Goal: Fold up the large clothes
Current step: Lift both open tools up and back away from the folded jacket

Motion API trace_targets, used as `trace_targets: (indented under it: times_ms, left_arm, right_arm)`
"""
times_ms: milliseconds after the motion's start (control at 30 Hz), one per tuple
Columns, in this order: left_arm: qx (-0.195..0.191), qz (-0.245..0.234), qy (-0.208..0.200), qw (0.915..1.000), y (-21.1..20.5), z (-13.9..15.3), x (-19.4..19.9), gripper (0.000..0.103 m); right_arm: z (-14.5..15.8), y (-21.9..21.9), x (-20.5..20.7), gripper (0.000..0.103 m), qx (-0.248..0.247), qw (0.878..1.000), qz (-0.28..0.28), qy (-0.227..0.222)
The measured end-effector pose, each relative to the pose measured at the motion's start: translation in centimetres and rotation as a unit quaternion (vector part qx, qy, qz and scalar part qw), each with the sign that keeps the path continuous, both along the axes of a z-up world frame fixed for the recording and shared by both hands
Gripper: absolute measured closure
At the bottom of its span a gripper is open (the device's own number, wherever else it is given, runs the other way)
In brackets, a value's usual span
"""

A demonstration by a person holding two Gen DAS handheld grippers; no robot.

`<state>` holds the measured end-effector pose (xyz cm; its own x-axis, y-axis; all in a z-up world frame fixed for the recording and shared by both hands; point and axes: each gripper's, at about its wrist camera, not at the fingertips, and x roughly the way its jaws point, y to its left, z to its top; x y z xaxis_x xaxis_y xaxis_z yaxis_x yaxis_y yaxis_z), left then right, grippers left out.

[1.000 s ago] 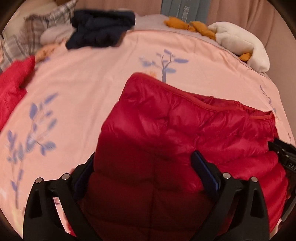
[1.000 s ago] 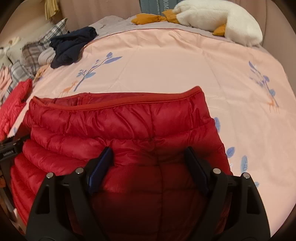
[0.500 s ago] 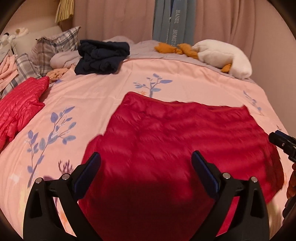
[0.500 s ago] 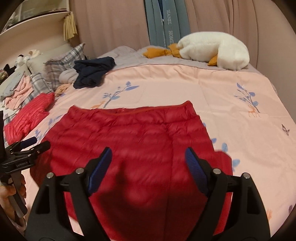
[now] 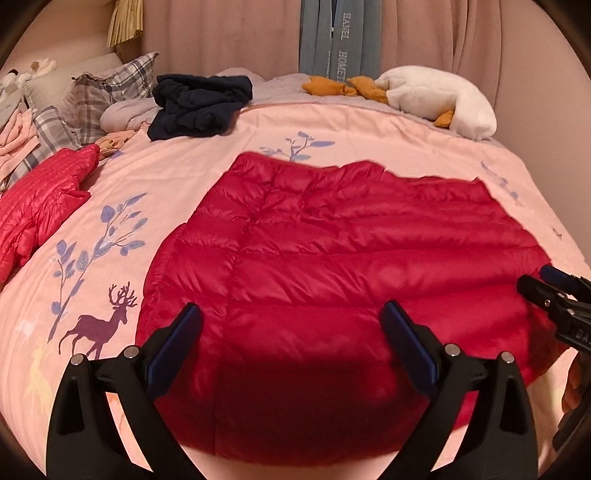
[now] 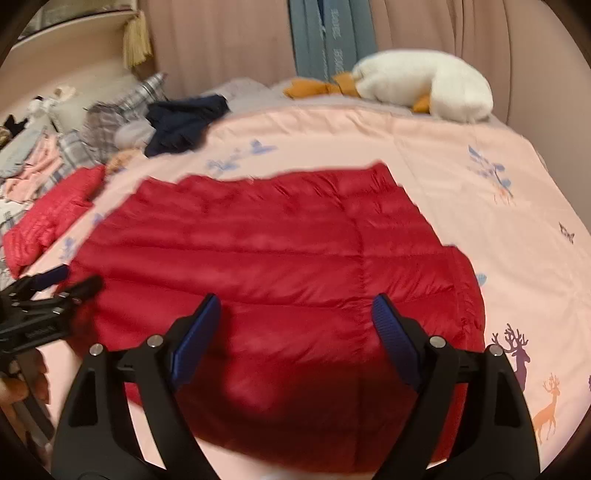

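A dark red quilted down jacket [image 5: 343,258] lies spread flat on the pink bedspread [image 5: 184,177], its near hem at the bed's front edge. My left gripper [image 5: 291,308] hovers over the jacket's near left part, jaws open, with nothing pressed between the blue pads [image 5: 173,350]. My right gripper [image 6: 295,299] hovers over the near right part, also open and holding nothing. The right wrist view shows the jacket [image 6: 266,258] slightly blurred. Each gripper shows at the edge of the other's view: the right gripper [image 5: 554,295] and the left gripper [image 6: 51,288].
A lighter red jacket [image 5: 40,199] lies at the left edge of the bed. A dark navy garment [image 5: 201,107], plaid pillows [image 5: 107,96] and a white plush goose [image 5: 439,96] sit along the far side. Curtains [image 5: 221,33] hang behind.
Both grippers have drawn back from the jacket and lifted a little. The jacket, earlier bunched up close between the jaws, now lies flat and spread out on the bed.
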<state>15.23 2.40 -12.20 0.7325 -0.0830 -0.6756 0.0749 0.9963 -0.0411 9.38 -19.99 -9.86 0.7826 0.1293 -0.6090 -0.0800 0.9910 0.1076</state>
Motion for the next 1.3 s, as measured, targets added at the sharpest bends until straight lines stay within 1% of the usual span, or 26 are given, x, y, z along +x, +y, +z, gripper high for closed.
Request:
trace_targets:
  times_ms: [67, 133, 233, 333, 400, 467, 567, 633, 733, 767, 833, 933, 1033, 1167, 1300]
  left_arm:
    - [-0.001, -0.004, -0.006, 1.0, -0.5, 0.4, -0.7, 0.004]
    - [0.0, -0.011, -0.013, 0.9999, -1.1, 0.6, -1.3, 0.004]
    - [0.006, -0.02, -0.01, 0.9997, -2.3, 0.0, -1.4, 0.004]
    - [0.014, -0.025, 0.005, 0.9996, -2.8, -1.3, -0.9, 0.004]
    - [0.02, -0.027, 0.012, 0.9994, -3.0, -1.8, -0.7, 0.004]
    - [0.024, -0.03, 0.014, 0.9992, -3.0, -1.9, -0.8, 0.004]
    - [0.016, -0.025, 0.015, 0.9995, -2.4, -1.3, -1.3, 0.004]
    - [0.013, -0.01, 0.009, 0.9998, -1.7, -0.8, -1.8, 0.004]
    - [0.004, 0.006, 0.008, 0.9999, -0.5, -0.6, -2.5, 0.004]
    - [0.003, 0.01, 0.01, 0.9999, -0.1, -0.6, -2.5, 0.004]
    - [0.005, 0.016, 0.014, 0.9998, 0.4, -0.9, -2.6, 0.004]
    - [0.002, 0.017, 0.027, 0.9995, 0.8, -1.5, -2.3, 0.004]
    - [0.01, 0.013, 0.03, 0.9994, 0.6, -1.8, -2.2, 0.004]
    - [0.007, 0.015, 0.032, 0.9993, 0.9, -2.1, -2.1, 0.002]
    - [0.0, 0.028, 0.042, 0.9987, 1.5, -1.6, -2.6, 0.002]
  right_arm:
    - [0.4, 0.8, -0.7, 0.017, -0.002, 1.0, 0.007, -0.009]
    - [0.2, 1.5, -0.9, 0.017, -0.004, 1.0, 0.014, -0.008]
    - [-1.1, 2.5, -0.2, 0.017, -0.019, 1.0, 0.015, 0.014]
    - [-2.6, 2.7, 0.7, 0.015, -0.019, 0.999, 0.016, 0.036]
    - [-2.7, 2.3, 1.0, 0.014, -0.001, 0.999, 0.017, 0.046]
    - [-2.3, 1.9, 0.5, 0.015, 0.013, 0.999, 0.011, 0.045]
    - [-1.3, 1.3, -1.0, 0.015, 0.017, 1.0, 0.004, 0.024]
    - [-0.6, 0.7, -2.1, 0.015, 0.011, 1.0, -0.007, 0.008]
    - [-0.2, -0.8, -3.2, 0.015, 0.006, 0.999, -0.034, -0.005]
    - [-0.4, -1.4, -3.3, 0.015, 0.007, 0.999, -0.043, -0.002]
    - [-1.3, -2.5, -2.9, 0.015, 0.016, 0.998, -0.057, 0.018]
    - [-2.9, -3.2, -2.2, 0.014, 0.023, 0.997, -0.062, 0.041]
    - [-3.7, -3.5, -1.9, 0.014, 0.036, 0.996, -0.059, 0.05]
    - [-3.7, -4.1, -2.1, 0.014, 0.054, 0.995, -0.066, 0.056]
    - [-2.4, -4.8, -3.3, 0.014, 0.056, 0.993, -0.085, 0.059]
